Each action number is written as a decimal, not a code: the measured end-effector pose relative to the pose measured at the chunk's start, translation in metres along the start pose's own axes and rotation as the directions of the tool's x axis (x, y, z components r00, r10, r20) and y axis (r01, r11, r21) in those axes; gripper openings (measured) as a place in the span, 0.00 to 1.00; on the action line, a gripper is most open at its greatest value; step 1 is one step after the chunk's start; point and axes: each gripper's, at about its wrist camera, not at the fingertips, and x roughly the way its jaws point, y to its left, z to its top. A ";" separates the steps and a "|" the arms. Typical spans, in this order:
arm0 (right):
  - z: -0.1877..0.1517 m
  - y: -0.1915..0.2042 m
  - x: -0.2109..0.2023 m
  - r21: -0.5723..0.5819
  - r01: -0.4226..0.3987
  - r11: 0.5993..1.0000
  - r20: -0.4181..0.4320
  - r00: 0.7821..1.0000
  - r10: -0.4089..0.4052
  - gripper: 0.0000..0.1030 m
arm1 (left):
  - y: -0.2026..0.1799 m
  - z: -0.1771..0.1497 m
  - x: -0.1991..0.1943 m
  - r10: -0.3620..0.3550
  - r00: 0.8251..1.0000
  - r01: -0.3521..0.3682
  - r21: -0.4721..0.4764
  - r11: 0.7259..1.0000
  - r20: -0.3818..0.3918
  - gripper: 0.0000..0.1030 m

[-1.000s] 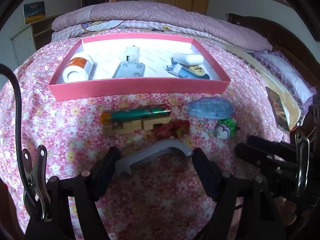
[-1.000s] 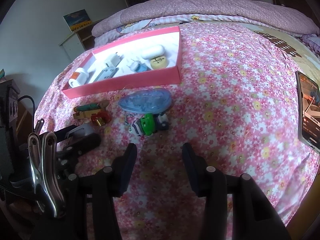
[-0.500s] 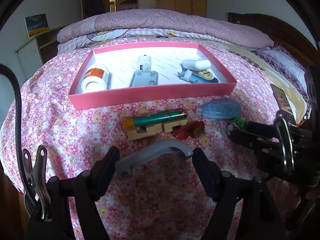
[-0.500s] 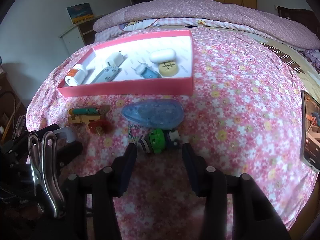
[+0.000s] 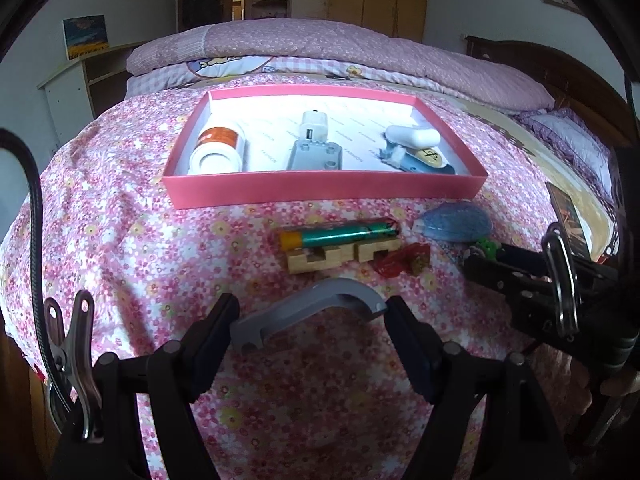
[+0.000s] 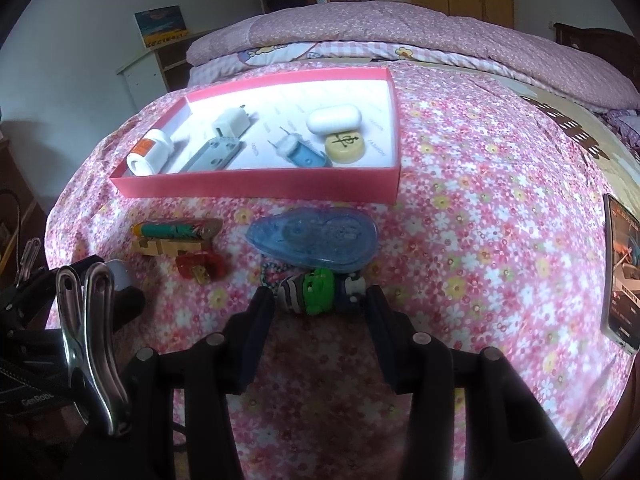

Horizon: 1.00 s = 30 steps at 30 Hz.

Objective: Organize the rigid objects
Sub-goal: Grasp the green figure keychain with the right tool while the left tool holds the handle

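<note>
Left tool (image 5: 310,312) clamps the grey handle (image 5: 308,310) level; right tool (image 6: 318,304), spread, straddles the green toy (image 6: 320,290).

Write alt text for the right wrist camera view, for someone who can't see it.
The right gripper is open, its jaws on either side of a small green and blue toy figure lying on a pink floral bedspread. Beyond it lie a blue tape dispenser and a pink tray of small items.

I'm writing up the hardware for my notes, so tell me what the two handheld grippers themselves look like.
Both the left gripper and right gripper are matte black, with flat black fingers on jointed arms with round silver pivot pins. Each carries a shiny metal spring clip. A black cable arcs beside the left one. Partial lettering "GenRob" shows in the right view.
</note>
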 end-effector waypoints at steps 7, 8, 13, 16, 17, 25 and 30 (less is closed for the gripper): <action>-0.001 0.005 0.001 0.003 0.006 1.000 -0.001 1.000 -0.006 0.55 | 0.004 0.000 -0.004 -0.003 1.000 0.003 -0.008 1.000 0.013 0.76; -0.001 0.006 0.001 0.002 0.010 1.000 0.000 1.000 -0.010 0.55 | 0.005 -0.001 -0.004 -0.003 1.000 0.003 -0.009 1.000 0.013 0.76; -0.002 0.005 0.000 0.006 0.022 1.000 0.001 1.000 -0.022 0.49 | 0.005 -0.001 -0.005 -0.006 1.000 0.006 -0.011 1.000 0.016 0.76; -0.004 0.004 -0.002 0.014 0.012 1.000 0.001 1.000 -0.012 0.48 | 0.005 -0.001 -0.005 -0.005 1.000 0.006 -0.009 1.000 0.015 0.76; -0.004 0.004 -0.004 0.015 0.006 1.000 0.001 1.000 -0.006 0.48 | 0.005 -0.001 -0.005 -0.006 1.000 0.006 -0.009 1.000 0.016 0.76; -0.005 0.008 -0.019 0.017 -0.030 0.999 0.023 0.999 0.029 0.48 | 0.003 0.002 -0.008 -0.006 1.000 0.006 0.000 1.000 0.022 0.76; -0.002 0.010 -0.030 0.018 -0.049 0.999 0.051 0.998 0.048 0.48 | 0.005 0.006 -0.010 -0.009 1.000 0.009 -0.005 1.000 0.028 0.76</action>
